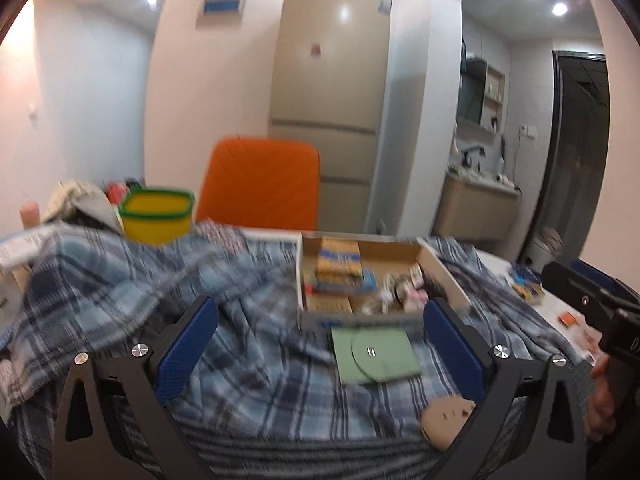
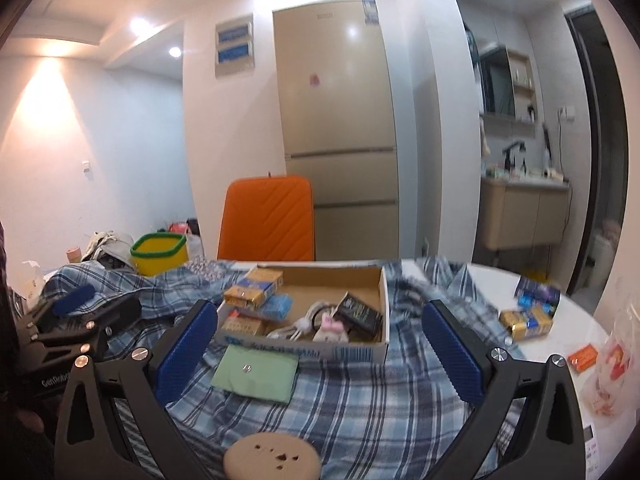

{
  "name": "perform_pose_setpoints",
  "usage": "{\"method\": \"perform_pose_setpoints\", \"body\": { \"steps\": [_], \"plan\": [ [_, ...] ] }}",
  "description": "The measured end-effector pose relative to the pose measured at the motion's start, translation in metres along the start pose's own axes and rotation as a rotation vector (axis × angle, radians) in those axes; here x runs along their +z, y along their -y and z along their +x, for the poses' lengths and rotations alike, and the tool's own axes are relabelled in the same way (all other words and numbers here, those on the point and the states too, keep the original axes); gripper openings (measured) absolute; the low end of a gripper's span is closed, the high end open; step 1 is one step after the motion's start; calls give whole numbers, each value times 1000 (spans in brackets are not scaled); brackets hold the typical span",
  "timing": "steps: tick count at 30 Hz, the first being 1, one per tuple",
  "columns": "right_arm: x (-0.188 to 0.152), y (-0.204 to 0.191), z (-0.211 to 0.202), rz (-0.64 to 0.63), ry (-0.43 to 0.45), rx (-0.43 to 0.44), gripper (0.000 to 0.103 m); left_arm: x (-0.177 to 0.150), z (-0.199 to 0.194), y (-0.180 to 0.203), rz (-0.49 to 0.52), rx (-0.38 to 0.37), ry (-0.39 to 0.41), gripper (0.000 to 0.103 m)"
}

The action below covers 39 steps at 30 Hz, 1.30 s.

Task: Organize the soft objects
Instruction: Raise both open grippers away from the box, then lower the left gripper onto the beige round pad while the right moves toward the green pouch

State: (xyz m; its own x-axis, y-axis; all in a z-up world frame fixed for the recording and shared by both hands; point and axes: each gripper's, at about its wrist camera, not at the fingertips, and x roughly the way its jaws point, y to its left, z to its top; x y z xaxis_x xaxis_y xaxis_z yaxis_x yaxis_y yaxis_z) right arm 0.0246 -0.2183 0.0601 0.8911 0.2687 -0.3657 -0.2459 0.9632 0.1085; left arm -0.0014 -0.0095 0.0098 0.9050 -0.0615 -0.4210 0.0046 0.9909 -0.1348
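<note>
Tan disc [image 2: 272, 458] nearest, on plaid cloth [image 2: 360, 400]. Both tongs, left [image 1: 320, 356] and right [image 2: 320, 348], wide, empty, hovering. Risk: tugging cloth drags box [image 2: 304, 312], green pouch [image 2: 256, 372] off table.

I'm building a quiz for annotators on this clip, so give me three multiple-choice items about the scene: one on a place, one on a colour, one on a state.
1. Where does the green pouch lie?
A. inside the cardboard box
B. on the plaid cloth, just in front of the cardboard box
C. on the orange chair

2. What colour is the rim of the yellow tub?
A. green
B. red
C. white

3. How do the jaws of the right gripper stand?
A. shut on the plaid cloth
B. shut on the pouch
C. open, holding nothing

Answers: 1 B, the pouch rests on the plaid cloth against the front wall of the cardboard box. 2 A, a green band runs around the tub's top. 3 C, the blue pads stand wide apart with nothing between them.
</note>
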Motion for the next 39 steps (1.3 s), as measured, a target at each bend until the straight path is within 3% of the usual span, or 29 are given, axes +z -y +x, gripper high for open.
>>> {"method": "perform_pose_setpoints", "body": {
  "steps": [5, 10, 14, 19, 28, 34, 39],
  "plan": [
    [-4, -8, 4, -19, -75, -9, 103, -11, -1, -4, 19, 25, -61, 102],
    [-16, -15, 16, -4, -197, 48, 103, -20, -6, -19, -5, 37, -129, 102],
    [-31, -23, 24, -19, -275, 79, 101, -28, -4, -23, 1, 52, -198, 92],
    [-51, -26, 41, -9, -399, 116, 100, -38, -3, -14, 22, -8, -250, 92],
    [-31, 20, 20, 25, -311, -12, 99, -34, 15, 43, 97, -221, -358, 92],
    [-32, 54, 5, 36, -270, -88, 99, -44, 42, 81, 154, -341, -492, 92],
    [-36, 69, 3, 65, -259, -73, 99, -56, 65, 101, 215, -423, -642, 92]
  ]
}}
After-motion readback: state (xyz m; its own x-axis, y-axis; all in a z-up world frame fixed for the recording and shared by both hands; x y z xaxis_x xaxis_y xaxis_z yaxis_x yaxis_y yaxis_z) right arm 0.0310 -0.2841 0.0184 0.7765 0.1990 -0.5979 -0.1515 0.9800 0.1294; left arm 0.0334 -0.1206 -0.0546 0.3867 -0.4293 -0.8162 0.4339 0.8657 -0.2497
